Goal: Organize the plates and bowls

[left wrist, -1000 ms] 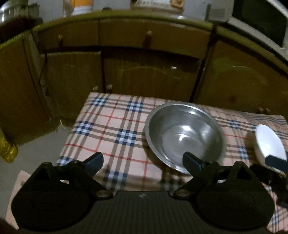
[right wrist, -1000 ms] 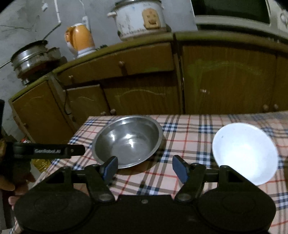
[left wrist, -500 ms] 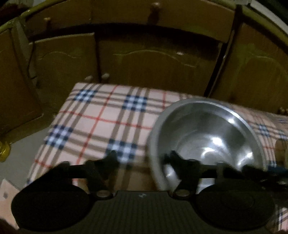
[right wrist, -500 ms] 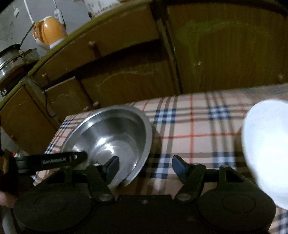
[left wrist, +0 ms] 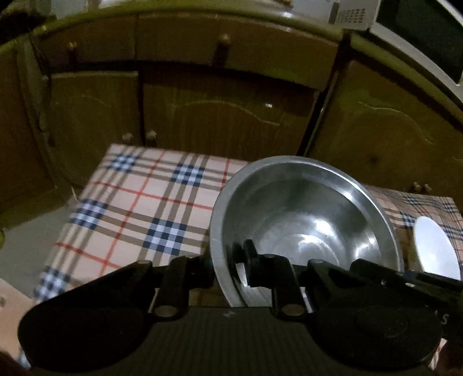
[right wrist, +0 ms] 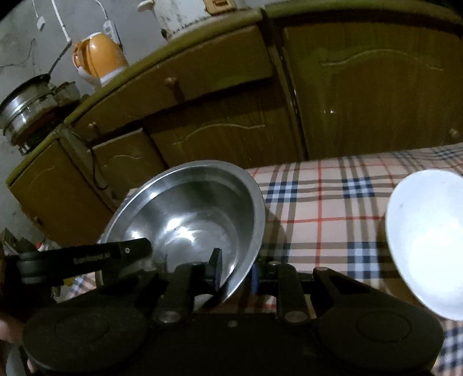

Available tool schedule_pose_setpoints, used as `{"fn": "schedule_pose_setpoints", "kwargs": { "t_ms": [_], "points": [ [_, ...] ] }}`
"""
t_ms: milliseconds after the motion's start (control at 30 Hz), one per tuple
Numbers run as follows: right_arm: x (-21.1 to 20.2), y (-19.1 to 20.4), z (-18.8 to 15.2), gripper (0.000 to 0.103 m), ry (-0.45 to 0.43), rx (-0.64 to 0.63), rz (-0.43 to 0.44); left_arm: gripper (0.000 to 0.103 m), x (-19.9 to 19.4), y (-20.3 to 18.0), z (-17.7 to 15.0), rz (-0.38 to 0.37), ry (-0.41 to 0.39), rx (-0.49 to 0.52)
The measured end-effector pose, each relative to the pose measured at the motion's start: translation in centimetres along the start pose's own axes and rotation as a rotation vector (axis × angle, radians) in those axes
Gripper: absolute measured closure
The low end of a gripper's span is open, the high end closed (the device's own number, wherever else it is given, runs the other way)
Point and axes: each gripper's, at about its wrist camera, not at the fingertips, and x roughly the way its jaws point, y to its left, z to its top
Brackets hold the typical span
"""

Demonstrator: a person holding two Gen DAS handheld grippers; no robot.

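A large steel bowl [left wrist: 303, 219] [right wrist: 188, 214] sits on the plaid tablecloth [left wrist: 139, 202] near the table's left end, tipped a little towards me. My left gripper [left wrist: 227, 260] is closing on the bowl's near left rim. One finger is inside, one outside, and both press the metal. My right gripper [right wrist: 234, 274] is closing on the near right rim in the same way. A white bowl [right wrist: 428, 240] [left wrist: 434, 251] stands apart to the right, untouched. The left gripper's body [right wrist: 86, 256] shows across the steel bowl.
Brown wooden cabinets [left wrist: 225, 115] stand just behind the table. On the counter are an orange kettle [right wrist: 98, 57], a steel pot [right wrist: 26, 112] and a white cooker [right wrist: 185, 14]. The table's left edge [left wrist: 58, 245] drops to the floor.
Both grippers came forward to the steel bowl and closed on its near rim, one on each side. The bowl now looks tipped towards me.
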Motion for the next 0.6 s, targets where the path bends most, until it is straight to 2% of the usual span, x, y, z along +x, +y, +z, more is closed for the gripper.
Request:
{"fn": "schedule_pose_setpoints", "kwargs": {
  "t_ms": [233,600],
  "points": [
    [-6.0,1.1,0.2,0.077,-0.053,-0.034,-0.013,0.083,-5.6,-2.3,-0.5,0.012,-0.058,0.062],
    [-14.1,1.7,0.0,0.078,-0.111,-0.073,-0.047,0.082,-11.6,-5.2,-2.1,0.003,-0.082,0.075]
  ]
}}
